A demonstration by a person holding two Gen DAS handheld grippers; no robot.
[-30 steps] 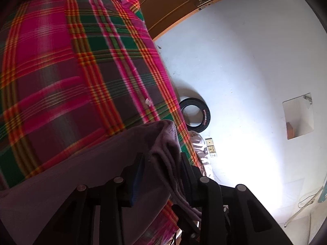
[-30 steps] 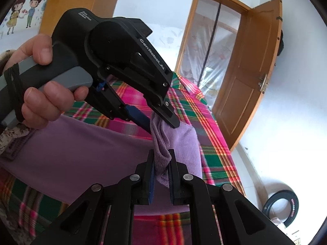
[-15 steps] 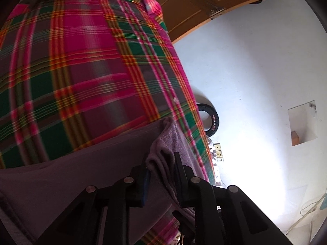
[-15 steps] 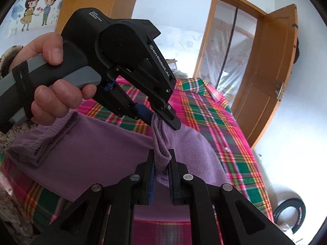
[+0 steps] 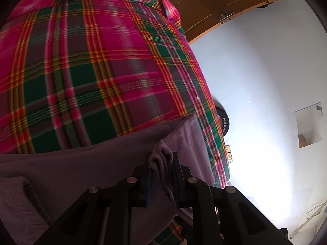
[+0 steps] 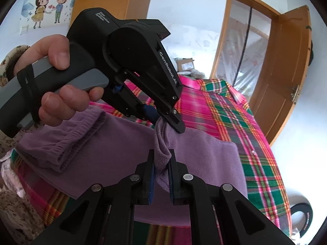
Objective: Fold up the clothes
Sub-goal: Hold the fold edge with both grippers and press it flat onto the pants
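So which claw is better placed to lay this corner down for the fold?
Neither clearly: left claw and right claw both pinch the same bunched corner of the purple garment above the plaid bedsheet.

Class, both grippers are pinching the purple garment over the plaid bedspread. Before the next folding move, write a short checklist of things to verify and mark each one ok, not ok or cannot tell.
1. Left gripper shut on the purple garment: ok.
2. Right gripper shut on the same bunched edge: ok.
3. The two grippers close together on one corner: ok.
4. Ribbed cuff lying on the plaid bedspread, not caught in a gripper: ok.
5. Bedspread ahead free of other things: ok in the left wrist view.
6. Garment's lower edge aligned for the fold: cannot tell, hidden behind the grippers.
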